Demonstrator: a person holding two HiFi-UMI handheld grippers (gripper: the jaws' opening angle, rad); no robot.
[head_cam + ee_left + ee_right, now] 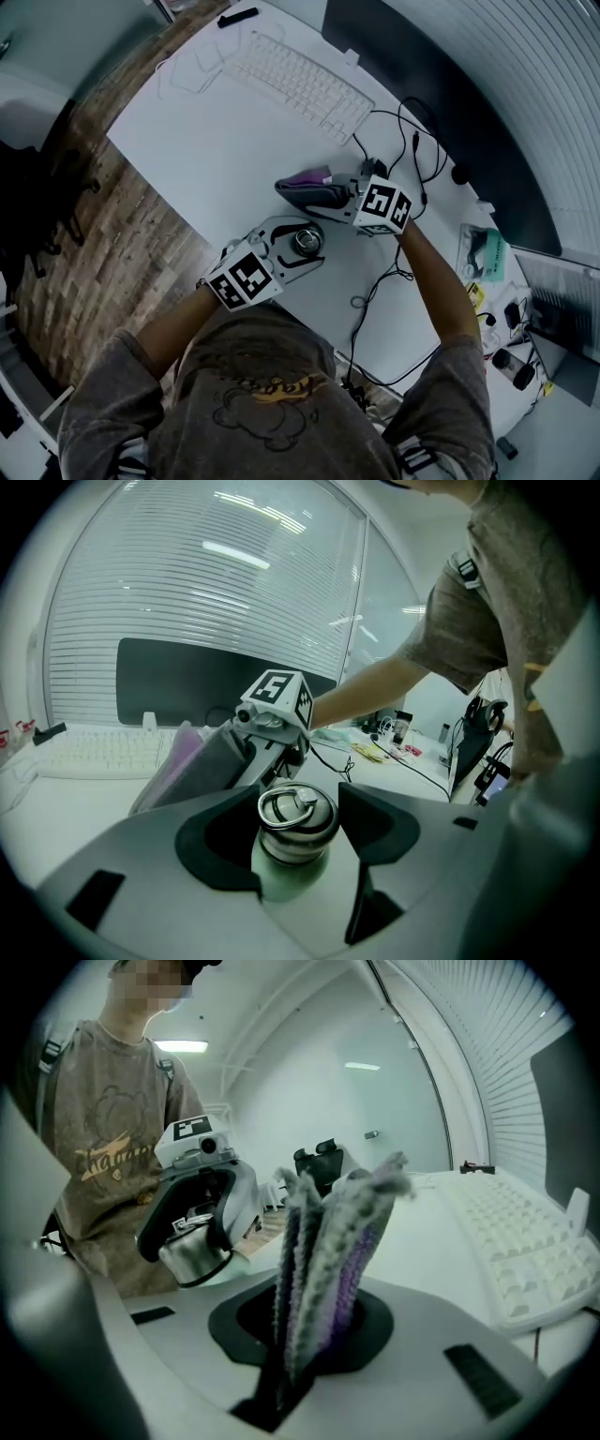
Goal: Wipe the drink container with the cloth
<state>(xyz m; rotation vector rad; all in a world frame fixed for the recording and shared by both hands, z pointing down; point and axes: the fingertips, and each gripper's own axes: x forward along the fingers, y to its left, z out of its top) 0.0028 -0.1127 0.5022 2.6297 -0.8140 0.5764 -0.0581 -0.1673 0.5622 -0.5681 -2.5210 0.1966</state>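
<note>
Right gripper view: cloth (328, 1251) pinched; shirt lettering (108, 1159) blurred.

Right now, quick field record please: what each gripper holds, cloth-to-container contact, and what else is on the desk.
left gripper: shut on the drink container, metal, ring lid on top
right gripper: shut on the cloth, grey and purple, folded
cloth to container: apart, no contact
wiping: not begun
table: white; keyboard at far side, cables by the right arm
</note>
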